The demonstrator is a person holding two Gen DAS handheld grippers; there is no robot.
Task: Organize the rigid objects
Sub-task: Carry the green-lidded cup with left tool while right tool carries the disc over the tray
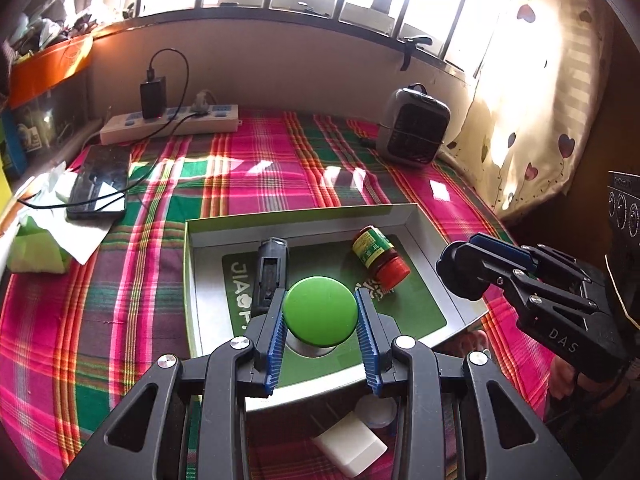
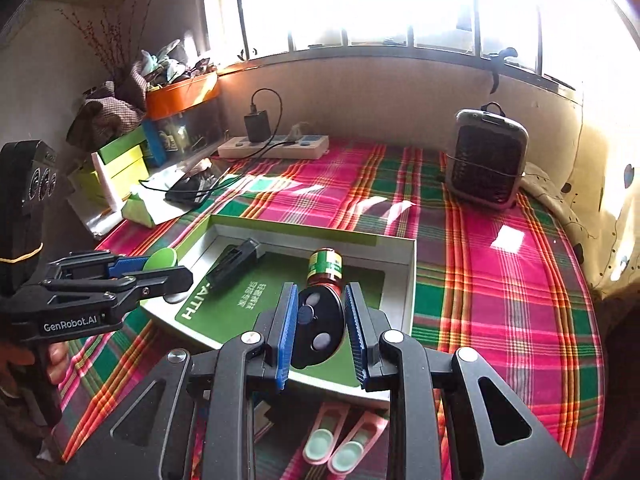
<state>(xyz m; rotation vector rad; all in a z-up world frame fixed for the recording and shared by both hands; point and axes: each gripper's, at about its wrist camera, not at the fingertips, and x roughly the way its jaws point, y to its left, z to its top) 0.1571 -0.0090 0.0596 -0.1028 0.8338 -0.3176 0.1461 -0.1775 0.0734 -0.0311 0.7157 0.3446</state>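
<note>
An open box (image 1: 192,280) with a green liner lies on the plaid cloth. Inside it lie a black oblong object (image 1: 272,272) and a red-capped bottle (image 1: 380,256) with a green label, on its side. My left gripper (image 1: 320,300) is shut on a round green-lidded tin (image 1: 320,312), held above the box's near part. To the right, my right gripper (image 1: 464,268) grips a black disc (image 1: 460,280) beside the box's right wall. In the right wrist view, the right gripper (image 2: 320,296) pinches that black disc (image 2: 318,326) above the box (image 2: 400,248), in front of the bottle (image 2: 325,268). The left gripper (image 2: 176,270) with the green tin (image 2: 162,260) is at the left.
A power strip (image 1: 168,122) with a charger, a phone (image 1: 100,184) and tissues (image 1: 40,240) lie at the far left. A small heater (image 1: 414,128) stands at the far right. A white block (image 1: 352,448) and pink spoons (image 2: 340,440) lie below the grippers.
</note>
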